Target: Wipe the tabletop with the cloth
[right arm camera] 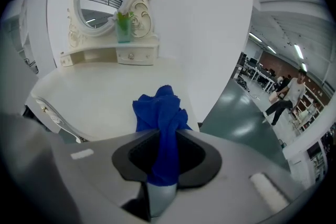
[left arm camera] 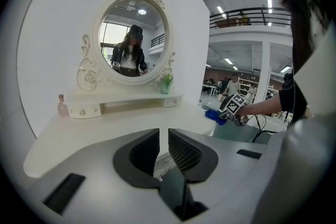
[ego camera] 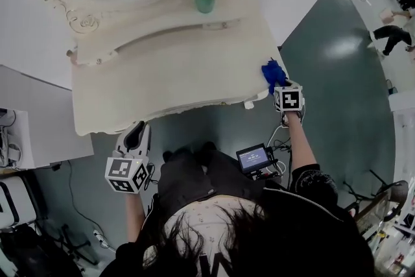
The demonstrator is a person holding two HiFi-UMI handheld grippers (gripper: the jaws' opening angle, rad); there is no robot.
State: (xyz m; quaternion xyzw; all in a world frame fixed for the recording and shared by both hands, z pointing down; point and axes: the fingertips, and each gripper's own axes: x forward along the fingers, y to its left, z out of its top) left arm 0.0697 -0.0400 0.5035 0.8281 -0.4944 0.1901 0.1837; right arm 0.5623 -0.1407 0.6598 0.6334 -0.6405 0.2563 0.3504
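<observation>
The cloth [right arm camera: 160,113], a bunched blue one, is held in the right gripper [right arm camera: 165,157], whose jaws are clamped on its lower part while the loose folds stand out ahead of them. In the head view the cloth [ego camera: 272,72] is seen at the right-hand edge of the cream tabletop [ego camera: 168,74], with the right gripper [ego camera: 277,83] just behind it. Whether the fabric is already pressed on the surface cannot be settled from either view; it appears to rest at the very rim. For a good wipe, the folds should be laid flat on the tabletop [right arm camera: 105,92] and drawn inward in overlapping passes under even pressure, and the green potted plant [right arm camera: 123,29] on the raised shelf should be kept clear of. The left gripper [ego camera: 136,136] is held off the near edge, well apart from the cloth. Its own view shows what the head view does not: the left gripper [left arm camera: 163,152] has its jaws nearly together with only a narrow slit and nothing between them, and a small pink bottle [left arm camera: 62,106] stands at the shelf's left end.
</observation>
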